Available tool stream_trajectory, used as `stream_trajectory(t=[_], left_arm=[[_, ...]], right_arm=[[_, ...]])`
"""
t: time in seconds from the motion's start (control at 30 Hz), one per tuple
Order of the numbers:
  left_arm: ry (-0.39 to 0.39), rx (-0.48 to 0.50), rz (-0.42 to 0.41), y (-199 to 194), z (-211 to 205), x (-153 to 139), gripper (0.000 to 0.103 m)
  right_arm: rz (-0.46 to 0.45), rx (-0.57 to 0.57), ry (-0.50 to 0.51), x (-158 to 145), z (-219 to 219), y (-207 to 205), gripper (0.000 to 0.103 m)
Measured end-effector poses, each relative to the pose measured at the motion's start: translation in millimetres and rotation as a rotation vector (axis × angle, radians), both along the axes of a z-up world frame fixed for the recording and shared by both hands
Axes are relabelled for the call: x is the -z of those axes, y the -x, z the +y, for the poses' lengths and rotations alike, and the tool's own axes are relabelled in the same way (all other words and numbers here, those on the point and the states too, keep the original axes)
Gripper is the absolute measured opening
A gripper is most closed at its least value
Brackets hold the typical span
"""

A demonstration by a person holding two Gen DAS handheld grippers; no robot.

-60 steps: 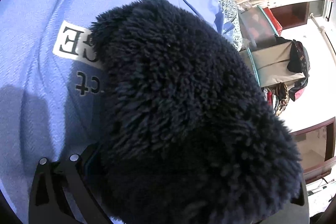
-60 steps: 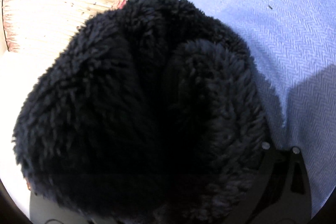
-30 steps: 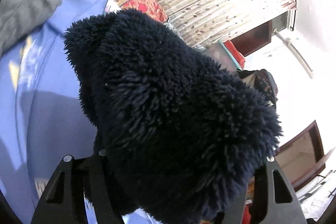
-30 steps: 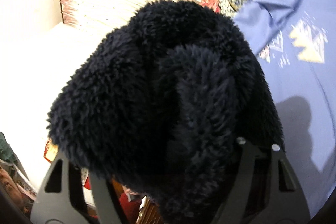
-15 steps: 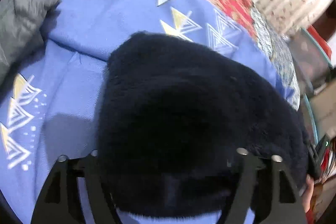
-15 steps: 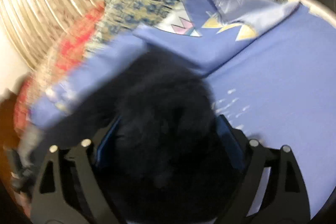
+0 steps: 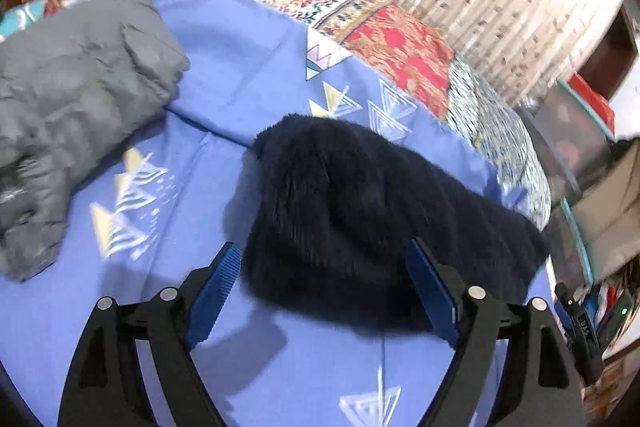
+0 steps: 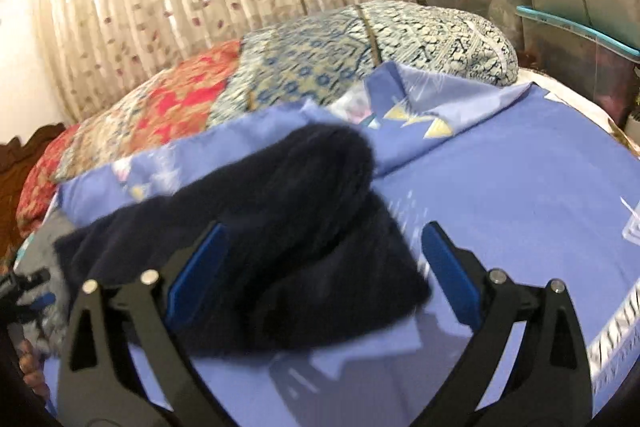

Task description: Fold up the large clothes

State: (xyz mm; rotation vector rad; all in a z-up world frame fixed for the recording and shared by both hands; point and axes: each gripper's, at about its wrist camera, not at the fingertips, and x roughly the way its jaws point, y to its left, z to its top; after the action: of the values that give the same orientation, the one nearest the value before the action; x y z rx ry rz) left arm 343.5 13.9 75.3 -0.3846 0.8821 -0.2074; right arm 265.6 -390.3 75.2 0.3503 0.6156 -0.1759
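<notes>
Garments number two: navy fleece (image 7: 360,211); grey jacket (image 7: 76,99).

we see a bed (image 7: 248,39) covered by a blue sheet (image 7: 120,307) printed with pale triangles. on the sheet lie a folded dark fleece garment (image 7: 360,211) at centre, a crumpled grey garment (image 7: 72,99) toward nine o'clock well apart from it, and patterned red-and-cream pillows (image 7: 400,47) along the edge from eleven to two o'clock. in the right wrist view the fleece (image 8: 280,235) lies below those pillows (image 8: 320,55).
</notes>
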Motion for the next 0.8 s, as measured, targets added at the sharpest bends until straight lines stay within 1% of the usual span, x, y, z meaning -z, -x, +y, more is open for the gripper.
stream_trajectory(t=[0.1, 0.17, 0.2, 0.3, 0.33, 0.4, 0.53, 0.6, 0.7, 0.8], left_arm=[[-0.07, 0.042, -0.013, 46, -10, -11, 0.1], [-0.115, 0.09, -0.015, 80, -21, -12, 0.1], [-0.14, 0.107, -0.016, 97, -26, -12, 0.1], [-0.184, 0.132, -0.013, 141, -34, -6, 0.1], [-0.203, 0.139, -0.005, 160, -38, -4, 0.1], [-0.221, 0.15, -0.003, 184, -44, -1, 0.1], [-0.259, 0.135, -0.039, 227, -52, -5, 0.101], [-0.265, 0.131, -0.055, 246, -54, -6, 0.104], [-0.279, 0.126, -0.058, 271, -56, -7, 0.104], [-0.295, 0.121, -0.069, 284, -55, -9, 0.104]], right_arm=[[0.069, -0.073, 0.006, 9, 33, 35, 0.094], [0.099, -0.099, 0.005, 16, 48, 55, 0.094], [0.126, -0.117, -0.004, 21, 59, 71, 0.094], [0.192, -0.14, -0.027, 32, 77, 102, 0.094], [0.203, -0.148, -0.035, 34, 82, 113, 0.094], [0.2, -0.153, -0.057, 34, 90, 141, 0.094], [0.227, -0.164, -0.053, 34, 106, 189, 0.094], [0.237, -0.164, -0.065, 35, 111, 208, 0.094], [0.257, -0.163, -0.102, 39, 118, 234, 0.094], [0.266, -0.163, -0.149, 42, 123, 254, 0.094]])
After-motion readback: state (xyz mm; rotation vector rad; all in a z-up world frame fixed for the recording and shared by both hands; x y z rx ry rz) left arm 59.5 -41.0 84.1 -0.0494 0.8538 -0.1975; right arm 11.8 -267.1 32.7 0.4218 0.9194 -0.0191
